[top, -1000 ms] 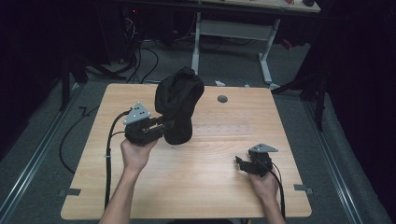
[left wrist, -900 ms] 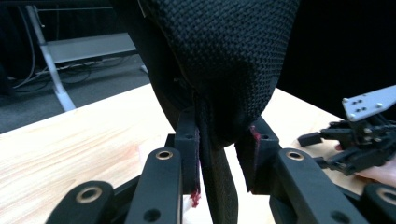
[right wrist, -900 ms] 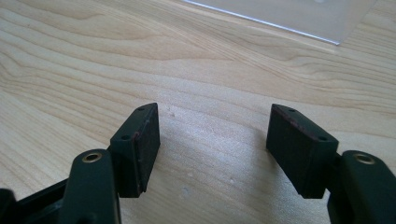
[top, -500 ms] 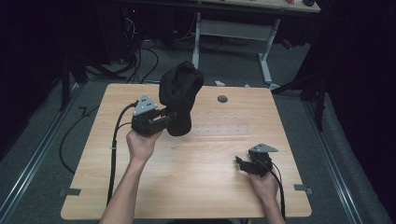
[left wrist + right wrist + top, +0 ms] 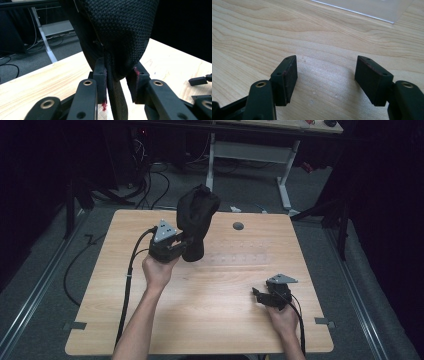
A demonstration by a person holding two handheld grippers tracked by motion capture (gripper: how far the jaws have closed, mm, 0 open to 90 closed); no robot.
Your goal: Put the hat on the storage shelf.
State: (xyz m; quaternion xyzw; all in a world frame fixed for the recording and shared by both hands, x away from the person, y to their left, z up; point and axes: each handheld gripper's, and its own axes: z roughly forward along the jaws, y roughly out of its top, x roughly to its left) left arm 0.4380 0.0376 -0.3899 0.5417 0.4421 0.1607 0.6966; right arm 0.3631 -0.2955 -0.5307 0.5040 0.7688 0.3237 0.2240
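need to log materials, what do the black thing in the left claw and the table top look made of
Black thing: looks like a woven or knit mesh fabric, matte; a coarse textile grain shows, and it hangs limp from the left claw.
Table top: light wood or wood-look laminate, smooth with a soft sheen; grain lines run across it.

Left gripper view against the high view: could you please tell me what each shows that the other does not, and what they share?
Left gripper view: a close look at the black fabric item, its woven mesh, and its lower edge pinched between the pads of the left tongs, which bear red marks. High view: the person's left hand holding those tongs, the right tongs open at the near right of the table, and a round grey cap. Both: the item, the wooden tabletop and the white desk frame beyond.
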